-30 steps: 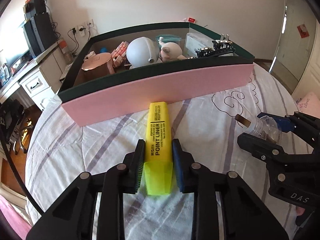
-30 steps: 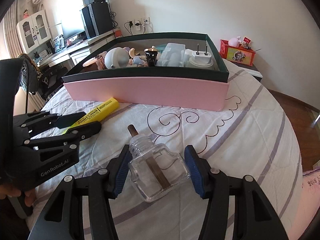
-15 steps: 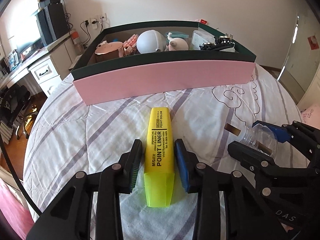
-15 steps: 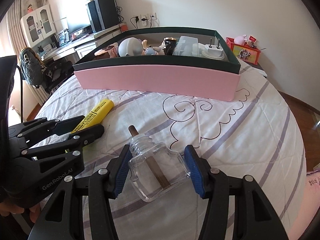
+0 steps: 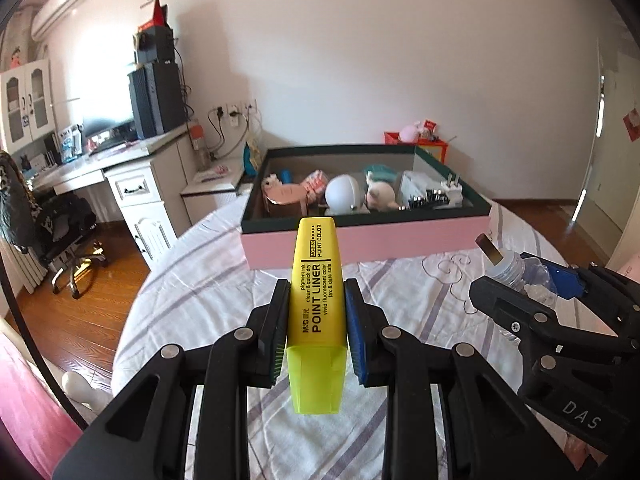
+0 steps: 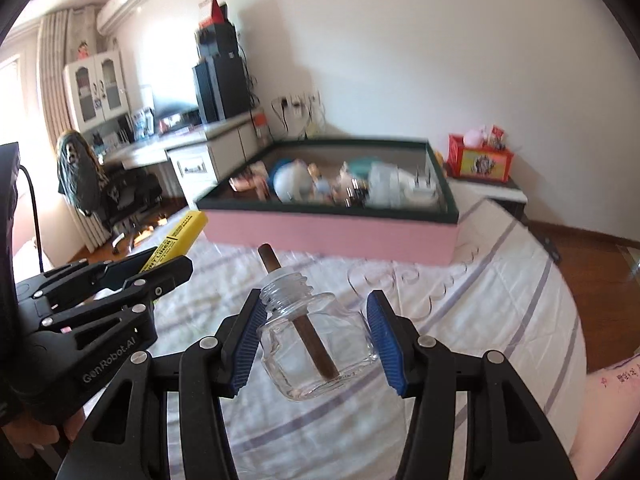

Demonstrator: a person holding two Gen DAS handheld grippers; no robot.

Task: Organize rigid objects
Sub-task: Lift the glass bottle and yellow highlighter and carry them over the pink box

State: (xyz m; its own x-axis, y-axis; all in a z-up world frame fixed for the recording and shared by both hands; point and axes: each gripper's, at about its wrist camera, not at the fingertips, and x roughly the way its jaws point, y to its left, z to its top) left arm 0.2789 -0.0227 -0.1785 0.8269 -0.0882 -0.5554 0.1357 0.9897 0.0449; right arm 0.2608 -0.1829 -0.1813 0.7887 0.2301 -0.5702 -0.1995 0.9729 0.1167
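The yellow highlighter is off the bed between my left gripper's pads, which press its sides as the jaws close on it. It points at the pink box. My right gripper is shut on a clear glass bottle with a brown wick, held tilted above the sheet. In the left wrist view the right gripper and the bottle sit at the right. The right wrist view has the left gripper with the highlighter at the left. The box lies ahead of both.
The dark-rimmed box holds a white ball, a small figurine, a white plug and several other items. The striped bed sheet lies below. A desk and an office chair stand left; a red box is at the far right.
Both grippers have risen off the bed and tilted up, carrying the highlighter and the bottle. The left jaws loosened briefly, then closed on the highlighter again.
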